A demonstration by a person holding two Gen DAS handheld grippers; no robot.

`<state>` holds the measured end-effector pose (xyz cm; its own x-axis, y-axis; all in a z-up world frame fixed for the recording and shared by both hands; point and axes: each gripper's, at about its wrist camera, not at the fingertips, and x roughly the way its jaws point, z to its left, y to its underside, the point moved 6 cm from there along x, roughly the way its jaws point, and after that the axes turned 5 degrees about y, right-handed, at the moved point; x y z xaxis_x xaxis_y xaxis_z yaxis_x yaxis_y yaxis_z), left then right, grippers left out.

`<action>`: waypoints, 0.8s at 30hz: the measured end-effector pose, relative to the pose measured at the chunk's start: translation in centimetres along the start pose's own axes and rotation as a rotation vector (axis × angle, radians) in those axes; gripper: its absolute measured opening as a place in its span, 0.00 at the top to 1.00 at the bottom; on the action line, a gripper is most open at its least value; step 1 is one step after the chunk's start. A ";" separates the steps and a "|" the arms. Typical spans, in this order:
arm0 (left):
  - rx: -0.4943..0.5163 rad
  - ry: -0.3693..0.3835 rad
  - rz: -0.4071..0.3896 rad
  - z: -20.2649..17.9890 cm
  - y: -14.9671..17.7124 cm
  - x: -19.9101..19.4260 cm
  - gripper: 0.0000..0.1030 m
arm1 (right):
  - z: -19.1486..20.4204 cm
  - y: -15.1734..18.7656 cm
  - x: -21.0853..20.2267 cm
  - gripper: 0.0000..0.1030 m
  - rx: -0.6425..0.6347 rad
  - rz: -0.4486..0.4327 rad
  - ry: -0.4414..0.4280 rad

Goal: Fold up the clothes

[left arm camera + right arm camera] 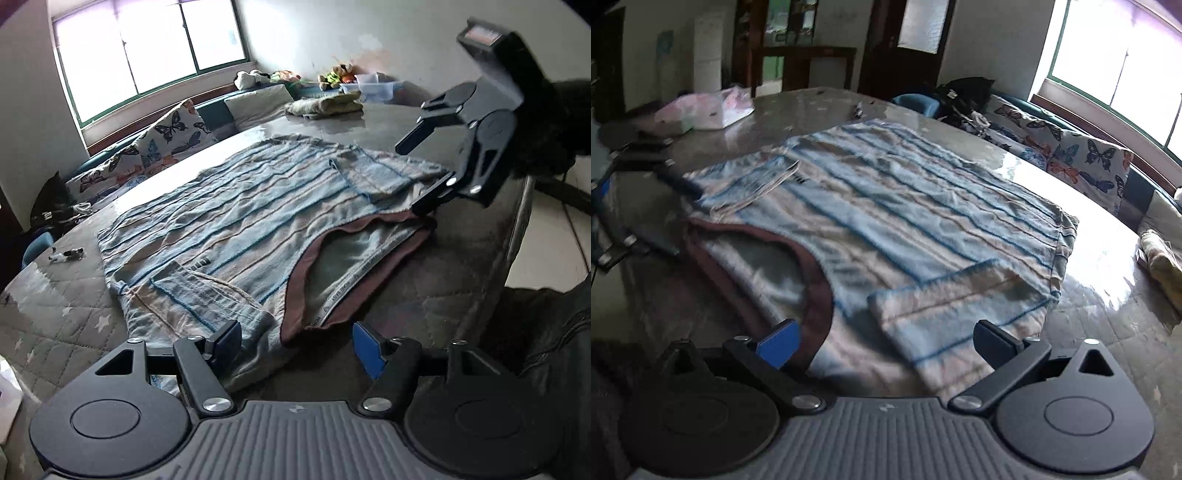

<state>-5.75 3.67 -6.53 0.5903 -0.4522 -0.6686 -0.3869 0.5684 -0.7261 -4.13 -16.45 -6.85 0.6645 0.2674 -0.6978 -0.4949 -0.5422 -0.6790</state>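
Striped blue shirt (236, 221) is lying flat on the bench (66, 317), sleeves folded in, its long axis running away from both grippers. Left gripper (295, 347) is hovering open and empty at the near shoulder; right gripper (886, 343) is gaping, holding nothing, over the other shoulder. Motion blur is smearing the right view, and the shirt's nearest edge is hiding behind the gripper bodies

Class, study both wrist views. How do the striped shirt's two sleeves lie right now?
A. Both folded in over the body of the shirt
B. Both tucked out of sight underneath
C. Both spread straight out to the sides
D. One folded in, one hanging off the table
A: each sleeve lies doubled over the front of the striped shirt, flat on the table.
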 end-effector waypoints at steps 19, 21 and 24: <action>-0.110 -0.034 -0.113 3.0 -4.2 -0.4 0.89 | 1.1 1.2 -0.1 0.49 -0.113 -0.015 0.029; -0.109 -0.028 -0.105 2.8 -3.8 -0.6 0.85 | 0.6 0.9 0.4 0.61 -0.094 -0.011 0.033; -0.100 -0.026 -0.094 2.1 -2.8 -1.0 0.83 | -0.2 0.4 0.6 0.81 -0.048 -0.004 0.017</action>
<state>-3.76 4.01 -3.53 0.6449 -0.4819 -0.5932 -0.3965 0.4525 -0.7987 -3.78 -16.69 -7.51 0.6760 0.2560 -0.6910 -0.4650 -0.5793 -0.6695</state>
